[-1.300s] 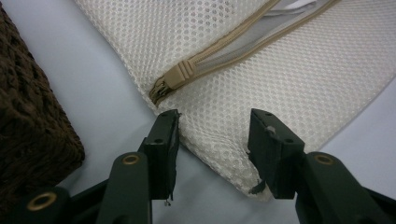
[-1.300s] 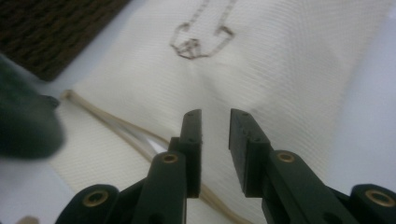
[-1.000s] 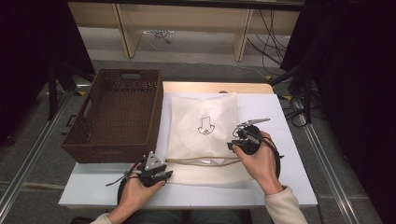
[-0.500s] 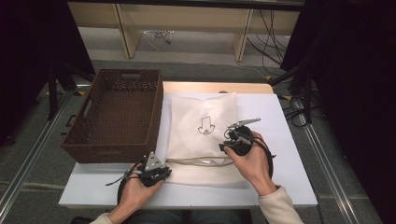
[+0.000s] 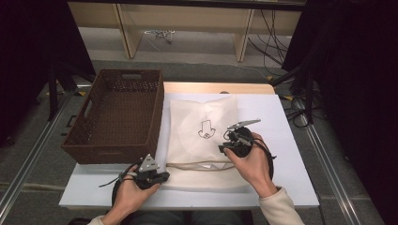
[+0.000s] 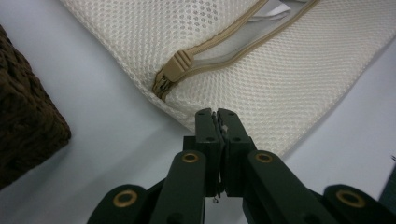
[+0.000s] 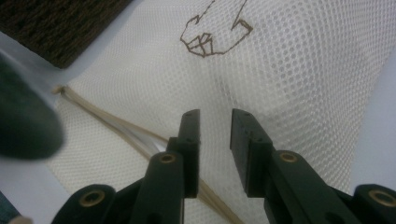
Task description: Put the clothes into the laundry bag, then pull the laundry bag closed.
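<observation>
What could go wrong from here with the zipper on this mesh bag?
The left gripper has shut its jaws on the cream mesh laundry bag edge, short of the tan zipper slider; pulling may just drag the bag. The right gripper is open, so nothing anchors the bag.

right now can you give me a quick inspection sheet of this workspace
surface: white table, bare at the right and front left.
job's things: cream mesh bag lies flat, printed outline on top; tan zipper runs across its near part, slider at the end nearest the left gripper, the slit beside it showing a gap.
clutter: brown wicker basket beside the bag, nothing seen inside.
grippers: left gripper has just closed, pinching the bag's corner edge below the slider; right gripper hovers over the mesh, jaws apart, nothing between them.
cables: one trails from each gripper; more lie on the floor beyond the table.
surroundings: wooden frame legs, dark curtains.
</observation>
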Demonstrator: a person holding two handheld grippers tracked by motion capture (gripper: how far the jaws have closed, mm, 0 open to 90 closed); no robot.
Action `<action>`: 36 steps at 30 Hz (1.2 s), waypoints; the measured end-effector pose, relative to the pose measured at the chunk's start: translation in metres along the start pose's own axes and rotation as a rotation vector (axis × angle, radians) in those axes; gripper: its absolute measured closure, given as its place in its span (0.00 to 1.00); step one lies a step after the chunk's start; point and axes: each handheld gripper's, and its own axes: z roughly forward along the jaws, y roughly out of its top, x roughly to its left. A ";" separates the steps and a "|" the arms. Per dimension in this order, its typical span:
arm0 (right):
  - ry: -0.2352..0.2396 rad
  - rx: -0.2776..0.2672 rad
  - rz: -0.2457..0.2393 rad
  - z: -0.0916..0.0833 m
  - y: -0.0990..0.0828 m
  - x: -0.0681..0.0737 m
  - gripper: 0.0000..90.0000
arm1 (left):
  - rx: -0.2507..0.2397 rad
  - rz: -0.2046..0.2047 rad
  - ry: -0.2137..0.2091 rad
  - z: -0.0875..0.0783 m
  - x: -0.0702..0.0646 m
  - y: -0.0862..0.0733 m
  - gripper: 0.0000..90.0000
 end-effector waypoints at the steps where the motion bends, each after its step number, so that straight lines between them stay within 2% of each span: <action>1: 0.007 0.001 0.004 0.000 0.000 0.001 0.83 | 0.000 0.000 0.000 0.000 0.000 0.000 0.98; 2: 0.002 0.001 -0.005 0.001 0.000 0.003 0.83 | 0.001 -0.007 -0.019 -0.001 0.000 -0.002 0.97; 4: 0.007 0.003 0.005 0.002 0.000 0.006 0.83 | 0.004 0.015 -0.007 -0.003 0.001 -0.002 0.96; 5: 0.014 0.006 -0.008 0.002 0.000 0.006 0.83 | -0.005 -0.017 -0.024 -0.003 0.001 -0.003 0.93; 6: 0.012 0.007 -0.002 0.003 0.000 0.007 0.83 | -0.015 0.005 -0.009 -0.003 0.003 -0.002 0.86; 7: 0.015 0.003 -0.021 0.004 0.000 0.007 0.83 | -0.030 -0.012 0.007 -0.004 0.002 -0.003 0.77; 8: 0.025 0.015 -0.015 0.003 0.000 0.007 0.82 | -0.055 0.013 0.014 -0.005 0.004 -0.003 0.67; 9: 0.023 0.009 -0.012 0.004 0.001 0.007 0.82 | -0.063 0.015 0.015 -0.006 0.004 -0.003 0.58; 10: 0.027 0.010 -0.005 0.005 0.001 0.008 0.82 | -0.079 -0.007 0.028 -0.007 0.004 -0.004 0.51; 11: 0.022 0.009 -0.004 0.005 0.001 0.009 0.82 | -0.079 0.030 0.038 -0.009 0.007 -0.003 0.45; 12: 0.017 0.003 -0.013 0.006 0.002 0.008 0.81 | -0.093 -0.001 0.043 -0.009 0.004 -0.004 0.40; 13: 0.028 0.006 -0.013 0.006 0.003 0.009 0.81 | -0.101 0.022 0.048 -0.010 0.005 -0.004 0.36; 14: 0.030 0.006 -0.002 0.006 0.004 0.009 0.81 | -0.108 -0.007 0.037 -0.010 0.004 -0.004 0.34; 15: 0.030 0.003 -0.017 0.006 0.005 0.009 0.81 | -0.109 0.024 0.041 -0.011 0.006 -0.004 0.33; 16: 0.025 0.005 -0.007 0.006 0.005 0.011 0.81 | -0.118 0.019 0.050 -0.012 0.005 -0.004 0.31; 17: 0.031 0.002 -0.011 0.007 0.006 0.010 0.81 | -0.128 0.001 0.039 -0.011 0.004 -0.004 0.29; 18: 0.032 -0.001 -0.010 0.008 0.006 0.011 0.81 | -0.127 -0.003 0.050 -0.013 0.003 -0.005 0.28; 19: 0.032 0.005 -0.007 0.009 0.006 0.011 0.81 | -0.115 0.042 0.054 -0.015 0.005 -0.004 0.27; 20: 0.037 0.006 -0.019 0.009 0.006 0.010 0.81 | -0.130 0.028 0.054 -0.015 0.003 -0.004 0.27; 21: 0.034 0.008 -0.009 0.010 0.006 0.012 0.81 | -0.126 0.022 0.054 -0.016 0.003 -0.004 0.27; 22: 0.035 0.011 -0.012 0.011 0.006 0.012 0.81 | -0.143 -0.006 0.041 -0.015 0.001 -0.004 0.27; 23: 0.034 0.011 -0.013 0.012 0.006 0.012 0.81 | -0.132 0.023 0.037 -0.015 0.003 -0.004 0.27; 25: 0.042 0.010 -0.012 0.011 0.006 0.013 0.80 | -0.124 0.027 0.051 -0.015 0.003 -0.005 0.25; 26: 0.037 0.008 -0.033 0.011 0.006 0.013 0.80 | -0.124 0.027 0.051 -0.015 0.003 -0.005 0.25; 27: 0.042 0.015 -0.044 0.009 0.006 0.012 0.80 | -0.133 0.014 0.049 -0.015 0.002 -0.004 0.25; 28: 0.040 0.001 -0.014 0.009 0.006 0.015 0.80 | -0.143 -0.001 0.039 -0.015 0.002 -0.004 0.24; 29: 0.040 0.001 -0.014 0.009 0.006 0.015 0.80 | -0.143 -0.001 0.039 -0.015 0.002 -0.004 0.24; 30: 0.044 0.000 -0.017 0.010 0.007 0.015 0.79 | -0.142 -0.023 0.038 -0.015 0.001 -0.004 0.24; 31: 0.045 -0.001 -0.031 0.011 0.007 0.015 0.79 | -0.151 -0.014 0.035 -0.014 0.002 -0.003 0.24; 32: 0.049 0.003 -0.022 0.012 0.007 0.016 0.79 | -0.128 0.005 0.033 -0.016 0.004 -0.003 0.24; 34: 0.058 0.006 -0.032 0.016 0.008 0.019 0.79 | -0.127 0.001 0.030 -0.015 0.004 -0.003 0.23; 35: 0.067 0.011 -0.037 0.017 0.009 0.020 0.79 | -0.111 0.014 0.032 -0.016 0.005 -0.003 0.23; 36: 0.076 0.012 -0.028 0.019 0.009 0.022 0.78 | -0.126 0.007 0.032 -0.014 0.006 -0.003 0.23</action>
